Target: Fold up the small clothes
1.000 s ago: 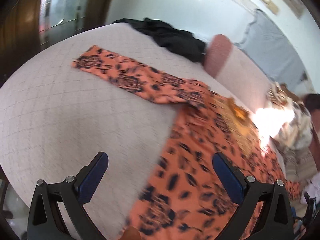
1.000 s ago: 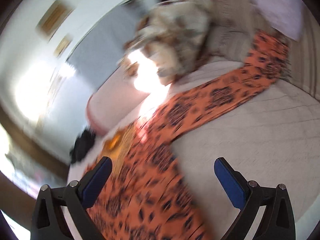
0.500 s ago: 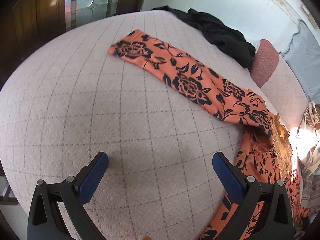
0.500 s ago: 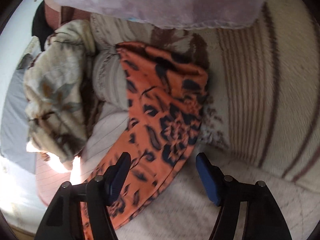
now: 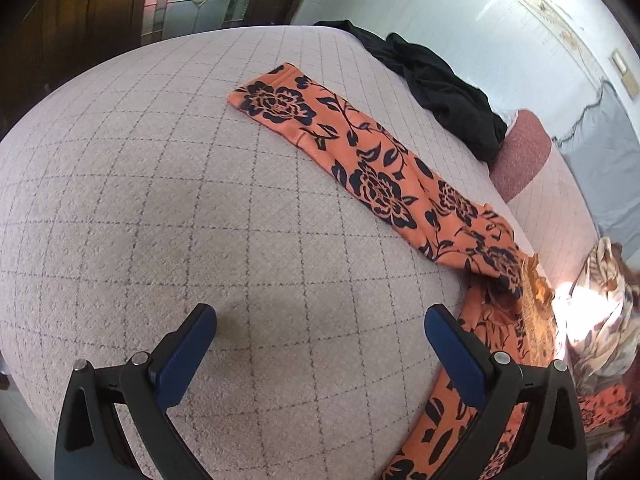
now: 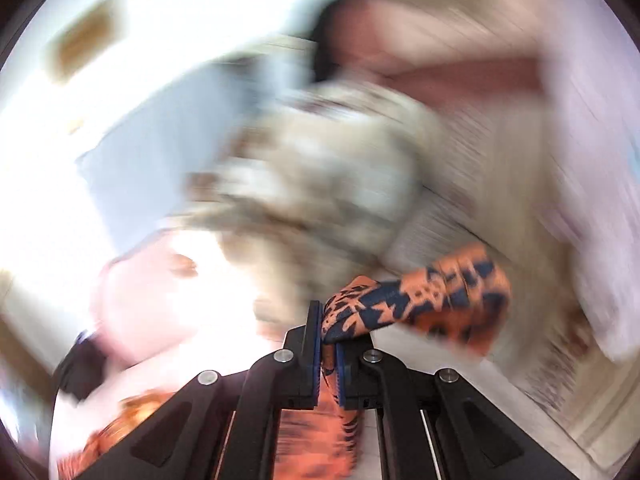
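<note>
One orange garment, two tools: right tool clamped.

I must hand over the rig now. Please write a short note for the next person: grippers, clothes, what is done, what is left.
Right gripper: has just closed, now shut on one sleeve end of the orange top.
Left gripper: open, empty, over the bed.
Other sleeve lies flat, spread out on the bed. A black garment lies further back.
Done: one sleeve gripped.
Left: no fold is visible yet; fold both sleeves in, then the body.
</note>
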`<state>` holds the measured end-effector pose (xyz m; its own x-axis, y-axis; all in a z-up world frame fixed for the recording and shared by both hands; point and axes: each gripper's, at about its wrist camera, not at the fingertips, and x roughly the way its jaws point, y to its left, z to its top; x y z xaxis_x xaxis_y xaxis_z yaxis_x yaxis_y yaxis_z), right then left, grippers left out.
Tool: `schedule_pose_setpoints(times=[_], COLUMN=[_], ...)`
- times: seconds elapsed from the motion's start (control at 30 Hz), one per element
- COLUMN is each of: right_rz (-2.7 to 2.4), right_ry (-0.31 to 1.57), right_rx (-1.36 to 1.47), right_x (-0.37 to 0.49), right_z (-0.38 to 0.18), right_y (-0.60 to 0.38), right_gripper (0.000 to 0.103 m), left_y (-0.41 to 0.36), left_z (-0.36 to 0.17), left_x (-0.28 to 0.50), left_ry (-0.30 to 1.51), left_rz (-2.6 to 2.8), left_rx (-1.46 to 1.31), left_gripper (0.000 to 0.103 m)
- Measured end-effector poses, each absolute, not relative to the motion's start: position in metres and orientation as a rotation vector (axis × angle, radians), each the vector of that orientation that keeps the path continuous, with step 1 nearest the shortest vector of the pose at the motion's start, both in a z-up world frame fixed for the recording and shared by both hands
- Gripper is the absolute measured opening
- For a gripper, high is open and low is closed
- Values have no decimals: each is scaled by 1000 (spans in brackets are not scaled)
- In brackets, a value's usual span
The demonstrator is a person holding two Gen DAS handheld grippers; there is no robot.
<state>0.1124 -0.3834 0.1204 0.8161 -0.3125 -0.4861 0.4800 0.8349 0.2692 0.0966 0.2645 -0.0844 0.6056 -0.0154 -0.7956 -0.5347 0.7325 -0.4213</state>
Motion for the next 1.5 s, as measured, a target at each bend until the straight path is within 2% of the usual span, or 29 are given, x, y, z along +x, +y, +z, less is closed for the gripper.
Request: schedule_pose_setpoints(times=[0.1, 0.2, 0.3, 0.43, 0.47, 0.5, 0.53, 0.57, 0.6, 0.73, 0.8, 0.97, 1.2, 1.4, 1.5], right_rz=[-240, -81, 13, 112, 132, 153, 167, 175, 189, 218, 178, 119, 102, -41, -94], right_ry=[426, 458, 542, 717, 789, 854, 910, 942, 951, 896, 867, 917, 860, 961, 996], right_rx=[261, 170, 186, 230, 225, 220, 220, 231, 248, 361, 470, 634, 945, 681, 566], right_x=[151, 179, 206, 249, 261, 267, 274, 269, 266, 258, 256, 271, 272, 277, 288], right_z=[154, 145, 98, 4, -20, -42, -62, -74, -81, -63, -51, -71, -70, -33, -33], right_y=[-277, -175, -97, -27, -16, -8, -2, -1, -2, -25, -53, -80, -103, -61, -27], right_gripper=[6, 6, 6, 8, 16, 35, 70, 82, 88, 88, 92, 92, 92, 92, 92], left_y=[273, 276, 277, 276, 275, 275, 273, 271, 269, 261, 256, 250, 261, 263, 262], left_z=[-82, -78, -71, -68, -68, -68, -67, -66, -65, -61, -60, -58, -56, -52, -50], left_x=[89, 84, 80, 80, 81, 82, 82, 83, 83, 85, 87, 90, 87, 86, 84], left_ry=[855, 835, 810, 815, 821, 825, 826, 824, 823, 814, 813, 818, 795, 777, 773], left_rz=[332, 323, 314, 284, 275, 268, 263, 257, 254, 232, 216, 184, 171, 133, 114], left_rx=[-756, -762, -726, -686, -680, -673, -661, -649, -637, -625, -618, -596, -653, -700, -700], left_gripper=[103, 103, 103, 103, 103, 103, 103, 103, 103, 103, 103, 103, 103, 103, 103])
